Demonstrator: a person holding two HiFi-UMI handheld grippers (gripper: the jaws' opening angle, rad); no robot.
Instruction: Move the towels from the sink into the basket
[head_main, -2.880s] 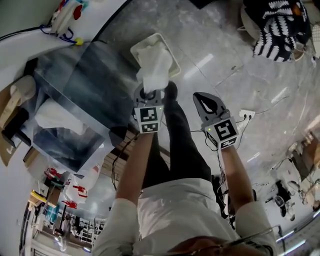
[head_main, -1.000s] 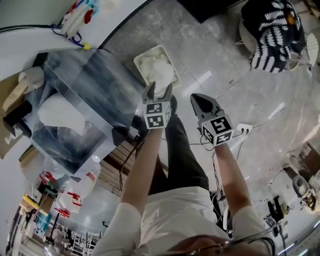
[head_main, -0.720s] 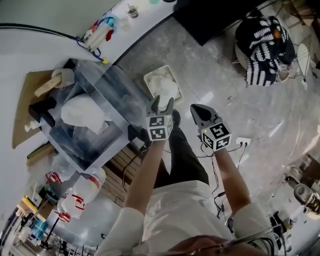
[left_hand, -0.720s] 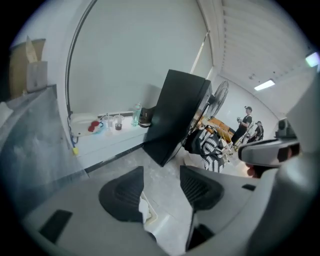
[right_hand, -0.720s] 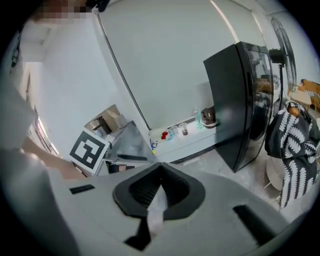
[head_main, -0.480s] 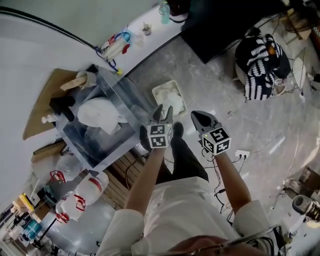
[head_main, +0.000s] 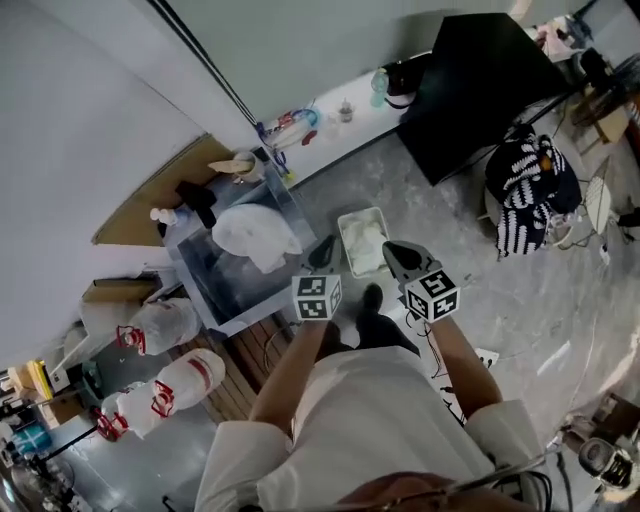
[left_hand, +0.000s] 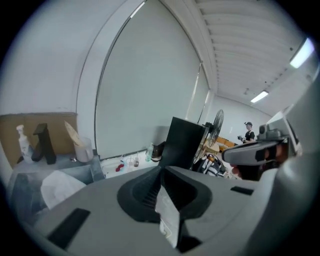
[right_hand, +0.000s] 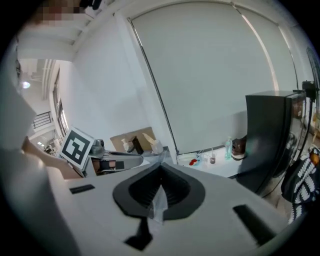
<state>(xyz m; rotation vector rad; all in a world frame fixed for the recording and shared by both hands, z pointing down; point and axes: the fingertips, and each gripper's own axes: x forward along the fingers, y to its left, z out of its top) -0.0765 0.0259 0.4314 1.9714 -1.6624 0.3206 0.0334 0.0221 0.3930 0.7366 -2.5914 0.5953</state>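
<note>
A white towel (head_main: 256, 235) lies heaped in the clear-walled sink (head_main: 205, 280) at the left; it also shows in the left gripper view as the towel (left_hand: 59, 187). The white basket (head_main: 362, 240) stands on the floor to the sink's right with a white towel in it. My left gripper (head_main: 325, 248) hangs between sink and basket, its jaws shut with nothing between them (left_hand: 161, 170). Beside it, just right of the basket, my right gripper (head_main: 392, 250) is also shut and empty (right_hand: 161, 172).
A black faucet (head_main: 195, 200) and a soap bottle (head_main: 165, 215) stand behind the sink. Plastic jugs (head_main: 185, 380) sit low at the left. A black cabinet (head_main: 480, 85) and a striped cloth on a chair (head_main: 520, 190) are to the right. Small bottles line a white ledge (head_main: 335, 115).
The left gripper let a towel go into the basket, then its jaws closed empty. The head view has lifted, and both grippers have drawn back from over the basket.
</note>
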